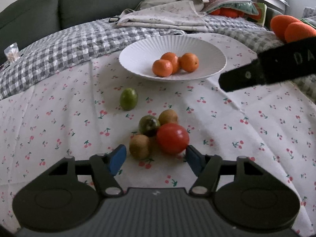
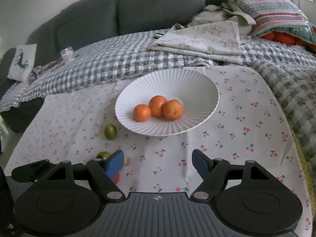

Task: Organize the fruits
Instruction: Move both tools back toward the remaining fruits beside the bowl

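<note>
A white ribbed bowl (image 1: 138, 59) holds three oranges (image 1: 162, 67) on a cherry-print cloth; it also shows in the right wrist view (image 2: 197, 90) with the oranges (image 2: 158, 108). A green lime (image 1: 128, 98) lies alone in front of it. Nearer, a cluster lies together: a red tomato (image 1: 172, 138), a dark green fruit (image 1: 149, 125) and two brown kiwis (image 1: 139, 146). My left gripper (image 1: 154, 158) is open and empty, just short of the cluster. My right gripper (image 2: 158, 163) is open and empty, in front of the bowl, with the lime (image 2: 110, 131) to its left.
The cherry-print cloth (image 2: 246, 118) lies over a grey checked blanket (image 2: 118, 65) on a sofa. Folded floral fabric (image 2: 207, 39) and a striped pillow (image 2: 276, 13) lie behind the bowl. The right gripper's black body (image 1: 276, 65) reaches in at the right of the left wrist view.
</note>
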`<action>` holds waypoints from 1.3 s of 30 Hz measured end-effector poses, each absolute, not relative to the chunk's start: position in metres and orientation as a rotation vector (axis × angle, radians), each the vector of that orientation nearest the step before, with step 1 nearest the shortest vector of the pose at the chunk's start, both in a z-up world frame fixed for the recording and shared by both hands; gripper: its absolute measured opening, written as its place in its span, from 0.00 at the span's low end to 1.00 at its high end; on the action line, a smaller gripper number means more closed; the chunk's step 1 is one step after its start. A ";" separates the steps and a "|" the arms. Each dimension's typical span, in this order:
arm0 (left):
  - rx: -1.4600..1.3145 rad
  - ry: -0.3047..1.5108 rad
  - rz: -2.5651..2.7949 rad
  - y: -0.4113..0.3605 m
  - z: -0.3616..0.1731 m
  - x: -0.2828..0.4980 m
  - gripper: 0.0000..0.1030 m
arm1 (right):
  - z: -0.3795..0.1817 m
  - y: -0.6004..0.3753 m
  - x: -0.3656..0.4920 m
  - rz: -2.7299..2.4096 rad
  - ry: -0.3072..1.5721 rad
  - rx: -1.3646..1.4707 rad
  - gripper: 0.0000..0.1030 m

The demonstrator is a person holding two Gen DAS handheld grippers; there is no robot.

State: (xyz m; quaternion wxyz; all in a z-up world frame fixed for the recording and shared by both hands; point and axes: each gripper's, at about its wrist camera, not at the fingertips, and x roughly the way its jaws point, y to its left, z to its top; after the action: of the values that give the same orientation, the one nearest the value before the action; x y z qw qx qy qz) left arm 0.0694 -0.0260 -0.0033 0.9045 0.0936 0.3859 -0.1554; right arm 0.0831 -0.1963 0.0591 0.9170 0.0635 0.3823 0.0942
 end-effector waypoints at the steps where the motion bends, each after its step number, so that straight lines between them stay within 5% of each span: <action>1: 0.191 0.796 -0.323 -0.026 -0.003 0.069 0.61 | 0.058 -0.195 0.083 0.193 0.788 0.124 0.75; 14: 0.159 0.780 -0.325 -0.018 0.004 0.066 0.33 | 0.051 -0.190 0.084 0.191 0.811 0.083 0.76; 21: 0.161 0.794 -0.331 -0.017 0.001 0.065 0.37 | 0.048 -0.186 0.085 0.183 0.816 0.051 0.81; 25: 0.205 0.784 -0.324 -0.021 -0.003 0.063 0.54 | 0.045 -0.184 0.086 0.187 0.823 0.042 0.81; 39: 0.231 0.776 -0.321 -0.024 -0.006 0.063 0.52 | 0.041 -0.178 0.085 0.194 0.833 0.008 0.82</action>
State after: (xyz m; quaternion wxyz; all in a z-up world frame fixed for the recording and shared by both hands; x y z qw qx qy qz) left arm 0.0631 -0.0237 -0.0057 0.9066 0.1120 0.3760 -0.1555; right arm 0.0850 -0.1777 0.0409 0.9099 0.0036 0.4040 0.0940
